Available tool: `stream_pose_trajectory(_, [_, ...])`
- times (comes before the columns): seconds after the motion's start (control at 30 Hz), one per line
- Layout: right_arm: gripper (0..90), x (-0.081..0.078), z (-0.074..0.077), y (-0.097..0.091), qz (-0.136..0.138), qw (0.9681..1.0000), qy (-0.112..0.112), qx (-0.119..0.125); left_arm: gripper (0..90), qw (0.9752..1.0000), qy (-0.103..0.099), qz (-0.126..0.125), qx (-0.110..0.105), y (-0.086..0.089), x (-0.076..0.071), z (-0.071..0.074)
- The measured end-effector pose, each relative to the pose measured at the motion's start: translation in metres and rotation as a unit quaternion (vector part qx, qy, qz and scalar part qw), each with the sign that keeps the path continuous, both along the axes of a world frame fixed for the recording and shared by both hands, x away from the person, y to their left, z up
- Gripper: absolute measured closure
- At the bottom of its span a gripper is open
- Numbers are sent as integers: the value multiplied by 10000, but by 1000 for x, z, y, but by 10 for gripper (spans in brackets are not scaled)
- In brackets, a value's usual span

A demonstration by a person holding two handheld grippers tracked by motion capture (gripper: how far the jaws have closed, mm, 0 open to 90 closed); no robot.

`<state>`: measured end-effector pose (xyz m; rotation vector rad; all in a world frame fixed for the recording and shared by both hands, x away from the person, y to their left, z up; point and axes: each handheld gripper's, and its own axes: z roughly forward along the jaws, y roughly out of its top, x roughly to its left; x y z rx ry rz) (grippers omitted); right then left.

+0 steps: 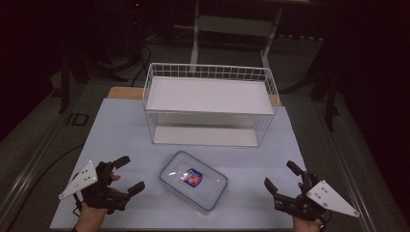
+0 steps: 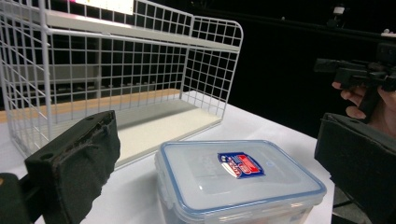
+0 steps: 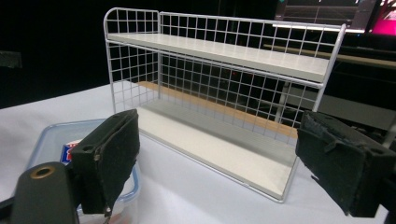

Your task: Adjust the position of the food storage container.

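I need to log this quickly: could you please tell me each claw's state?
Left claw: open, holding nothing.
Right claw: open, holding nothing.

A dim lab or test room: floor cables (image 1: 138, 58), equipment stands (image 1: 232, 29), a lit screen (image 3: 327, 11) behind the tabletop (image 1: 121, 125).

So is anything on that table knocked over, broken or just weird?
Nothing stands out. The lidded plastic container sits flat but turned askew to the table edge, in front of the upright wire shelf, and both tongs hover open, apart from it.
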<state>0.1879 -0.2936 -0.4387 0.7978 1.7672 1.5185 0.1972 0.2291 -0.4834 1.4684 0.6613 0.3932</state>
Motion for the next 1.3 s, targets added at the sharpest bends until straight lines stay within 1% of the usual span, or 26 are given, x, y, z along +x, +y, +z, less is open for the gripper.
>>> stream_pose_trajectory(0.17, [132,0,1,3,50,10000,47,13,2,10000,-14,11,-26,-1,-1,1])
stream_pose_trajectory(0.2, [124,1,1,8,125,9999,73,-81,2,10000,-44,23,-47,0,-2,3])
stream_pose_trajectory(0.3, [124,1,2,12,227,9997,89,-81,2,10000,-25,35,-68,1,-2,3])
stream_pose_trajectory(0.37, [123,2,5,18,415,9987,257,120,2,10000,-29,48,-76,0,-2,4])
stream_pose_trajectory(0.43, [117,1,8,23,528,9979,326,159,2,10000,-28,42,-81,-1,-2,3])
stream_pose_trajectory(0.47, [125,1,9,26,641,9972,343,173,2,10000,-32,14,-59,-2,-2,3])
stream_pose_trajectory(0.5, [134,-1,9,30,701,9968,366,153,2,10000,-32,14,-59,-2,-2,3])
stream_pose_trajectory(0.57, [148,-1,10,40,832,9956,435,16,2,10000,-42,-7,-26,-3,-2,3])
stream_pose_trajectory(0.63, [176,-1,9,49,1004,9935,538,-48,2,10000,-42,-8,-19,-4,-2,3])
stream_pose_trajectory(0.7, [236,-1,7,57,1216,9904,655,-68,2,10000,-38,-14,-19,-3,-2,3])
stream_pose_trajectory(0.73, [236,-1,7,57,1216,9904,655,-68,2,10000,-38,-14,-19,-3,-2,3])
stream_pose_trajectory(0.77, [252,1,6,65,1388,9871,798,-34,2,10000,-45,-6,-23,-3,-1,3])
stream_pose_trajectory(0.8, [252,1,6,65,1388,9871,798,-34,2,10000,-45,-6,-23,-3,-1,3])
stream_pose_trajectory(0.83, [298,2,5,72,1505,9843,925,-34,2,10000,-46,-2,-17,-3,-1,3])
stream_pose_trajectory(0.9, [328,1,3,78,1623,9815,1011,-74,2,10000,-42,-14,-19,-3,-1,3])
stream_pose_trajectory(0.93, [328,1,3,78,1623,9815,1011,-74,2,10000,-42,-14,-19,-3,-1,3])
stream_pose_trajectory(0.97, [369,0,1,82,1670,9806,1020,-119,2,10000,-42,-14,-19,-3,-1,3])
stream_pose_trajectory(1.0, [414,-2,-4,88,1709,9796,1035,-233,2,10000,-56,-21,-17,-3,-2,3])
stream_pose_trajectory(1.03, [414,-2,-4,88,1709,9796,1035,-233,2,10000,-56,-21,-17,-3,-2,3])
stream_pose_trajectory(1.07, [462,-3,-10,96,1778,9770,1121,-369,2,10000,-61,-22,-18,-3,-1,3])
stream_pose_trajectory(1.1, [476,-4,-14,100,1790,9759,1169,-431,2,10000,-57,-27,-14,-3,-1,3])
stream_pose_trajectory(1.13, [515,-4,-16,103,1834,9742,1230,-463,2,10000,-55,-26,-1,-3,-1,3])
stream_pose_trajectory(1.17, [556,-4,-21,108,1959,9699,1361,-486,2,10000,-51,-31,6,-3,-1,3])
stream_pose_trajectory(1.23, [601,-4,-27,114,2019,9668,1452,-585,2,10000,-45,-33,4,-3,-1,3])
stream_pose_trajectory(1.27, [620,-5,-31,119,2107,9636,1512,-649,2,10000,-33,-25,1,-4,0,2])
stream_pose_trajectory(1.3, [620,-5,-31,119,2107,9636,1512,-649,2,10000,-33,-25,1,-4,0,2])
